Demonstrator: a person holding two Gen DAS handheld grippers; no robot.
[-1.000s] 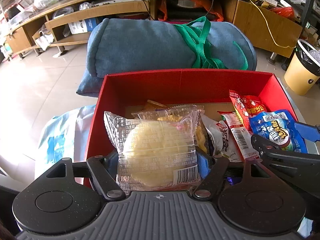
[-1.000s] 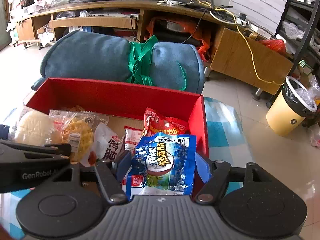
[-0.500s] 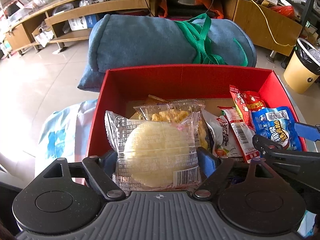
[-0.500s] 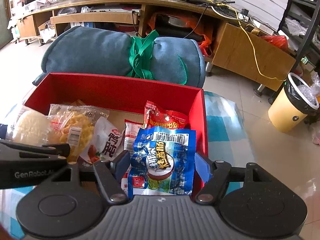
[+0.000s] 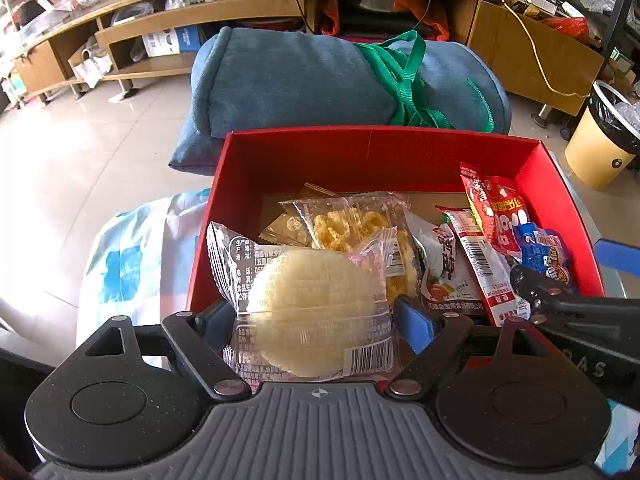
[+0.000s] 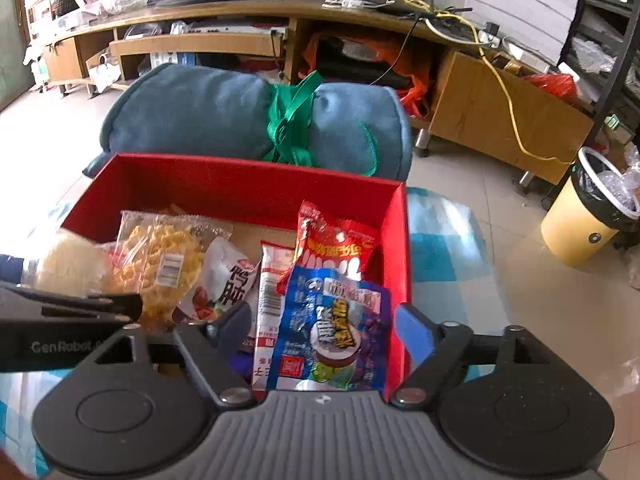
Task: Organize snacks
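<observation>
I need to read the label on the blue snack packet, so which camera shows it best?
The right wrist view: the blue snack packet faces the camera, whole, between the right gripper fingers. In the left wrist view it sits at the box's far right, small, partly hidden by the right gripper's finger.

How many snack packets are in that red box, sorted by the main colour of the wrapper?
Clear wrappers: 2, the round pale cake and the yellow crisps
Gold: 1 small sachet
White: 1 pouch
Red: 2, a long stick and a bag
Blue: 1 pouch
Total: 7 visible in the red box
</observation>
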